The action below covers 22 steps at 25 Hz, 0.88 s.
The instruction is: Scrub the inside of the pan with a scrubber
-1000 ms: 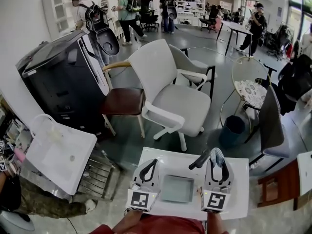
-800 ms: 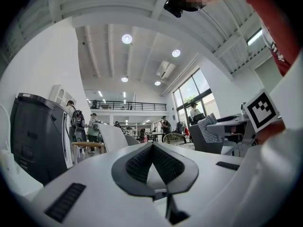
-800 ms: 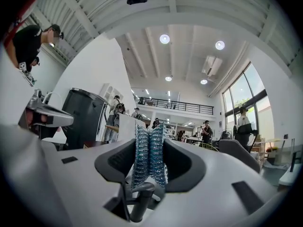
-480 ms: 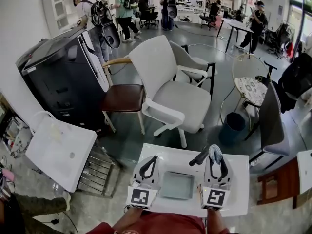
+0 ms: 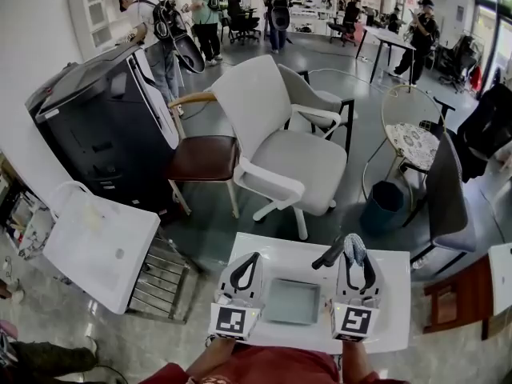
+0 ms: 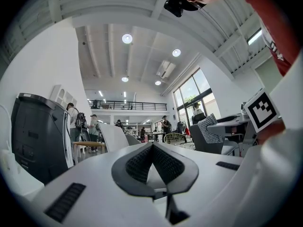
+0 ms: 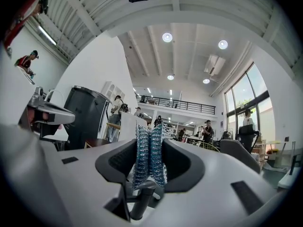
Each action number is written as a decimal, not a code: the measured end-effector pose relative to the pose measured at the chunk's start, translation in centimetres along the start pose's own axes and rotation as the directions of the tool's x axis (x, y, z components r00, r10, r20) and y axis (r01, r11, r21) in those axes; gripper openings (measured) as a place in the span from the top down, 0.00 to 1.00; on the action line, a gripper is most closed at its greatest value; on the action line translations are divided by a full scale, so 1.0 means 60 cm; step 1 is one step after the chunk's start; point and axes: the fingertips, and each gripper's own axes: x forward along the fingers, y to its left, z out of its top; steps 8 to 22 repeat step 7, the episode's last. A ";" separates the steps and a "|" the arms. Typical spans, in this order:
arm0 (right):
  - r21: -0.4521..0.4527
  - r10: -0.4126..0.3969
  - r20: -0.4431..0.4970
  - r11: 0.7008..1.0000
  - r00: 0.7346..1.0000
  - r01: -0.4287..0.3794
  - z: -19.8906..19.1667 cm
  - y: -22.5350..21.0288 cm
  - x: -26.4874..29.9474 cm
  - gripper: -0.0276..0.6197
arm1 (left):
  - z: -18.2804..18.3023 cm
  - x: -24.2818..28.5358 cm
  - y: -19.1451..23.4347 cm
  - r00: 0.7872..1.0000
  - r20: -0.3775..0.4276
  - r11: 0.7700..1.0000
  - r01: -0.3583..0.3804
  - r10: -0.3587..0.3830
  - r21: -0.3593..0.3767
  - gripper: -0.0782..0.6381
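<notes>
A square grey pan lies on the white table between my two grippers, its black handle pointing to the far right. My left gripper stands at the pan's left side, shut, its fingertips touching with nothing between them. My right gripper stands at the pan's right side, beside the handle, shut on a blue-silver mesh scrubber. In the right gripper view the scrubber is pinched upright between the jaws. Both grippers point up and away from the pan.
Beyond the table's far edge stand a white swivel chair, a wooden-seated chair and a dark bin. A big black machine and a white basin are at the left. Several people stand far back.
Both grippers and the pan stay nearly where they were. A person at the lower left has gone almost out of the head view, and the people at the back have shifted.
</notes>
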 end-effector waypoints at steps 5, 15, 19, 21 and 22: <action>-0.001 0.013 -0.014 1.000 1.000 -0.013 -0.007 0.002 0.000 0.69 | 0.009 0.006 -0.003 0.998 0.069 1.000 0.002 -0.002 -0.003 0.88; -0.006 0.019 -0.023 1.000 1.000 -0.019 -0.011 0.003 0.000 0.69 | 0.006 0.006 -0.004 0.997 0.070 1.000 0.008 -0.008 0.011 0.88; -0.006 0.019 -0.023 1.000 1.000 -0.019 -0.011 0.003 0.000 0.69 | 0.006 0.006 -0.004 0.997 0.070 1.000 0.008 -0.008 0.011 0.88; -0.006 0.019 -0.023 1.000 1.000 -0.019 -0.011 0.003 0.000 0.69 | 0.006 0.006 -0.004 0.997 0.070 1.000 0.008 -0.008 0.011 0.88; -0.006 0.019 -0.023 1.000 1.000 -0.019 -0.011 0.003 0.000 0.69 | 0.006 0.006 -0.004 0.997 0.070 1.000 0.008 -0.008 0.011 0.88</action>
